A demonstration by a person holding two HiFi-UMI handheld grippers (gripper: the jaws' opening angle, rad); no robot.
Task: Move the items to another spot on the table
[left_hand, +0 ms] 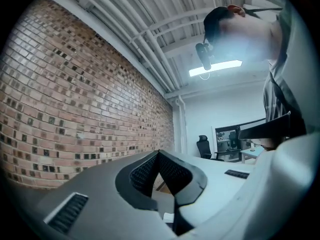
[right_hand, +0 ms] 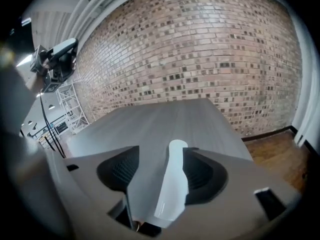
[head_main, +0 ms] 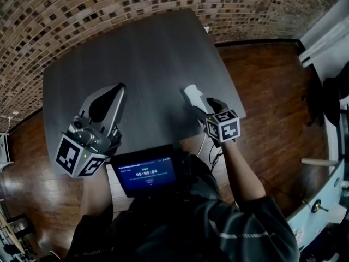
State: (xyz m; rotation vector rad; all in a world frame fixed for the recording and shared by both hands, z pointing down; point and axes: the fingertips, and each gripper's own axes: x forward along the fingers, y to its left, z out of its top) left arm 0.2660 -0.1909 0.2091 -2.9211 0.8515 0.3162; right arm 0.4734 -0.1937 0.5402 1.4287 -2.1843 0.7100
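While nothing else lies on the table that I can see, 1 white item [right_hand: 172, 184] sits in the gap of the right gripper [right_hand: 164, 151]. It is a slim, round-tipped piece, and its long axis runs along the jaws, pointing away from the person toward the brick wall [right_hand: 200, 49]. Its right flank lies against the right-hand pad [right_hand: 200, 171]. The left-hand pad [right_hand: 122, 169] stands clear of it, with bare tabletop showing between, so those jaws are spread wide and clamp nothing.

From above, the item [head_main: 192, 95] pokes out ahead of that gripper [head_main: 204, 105] over the near right part of the dark table [head_main: 142, 53], close to its right edge. Whether its tip touches the top I can't tell.

For the coming move I'd judge the right hand the obvious one, since the item lies lengthwise inside its jaws and they need only close.

The left gripper [head_main: 120, 89] is well apart on the near left side, its 2 jaws [left_hand: 159, 156] pressed tip to tip on nothing and aimed at the wall.

No tray, box or other container is in sight. Only a small screen [head_main: 147, 173] glows at the person's chest.
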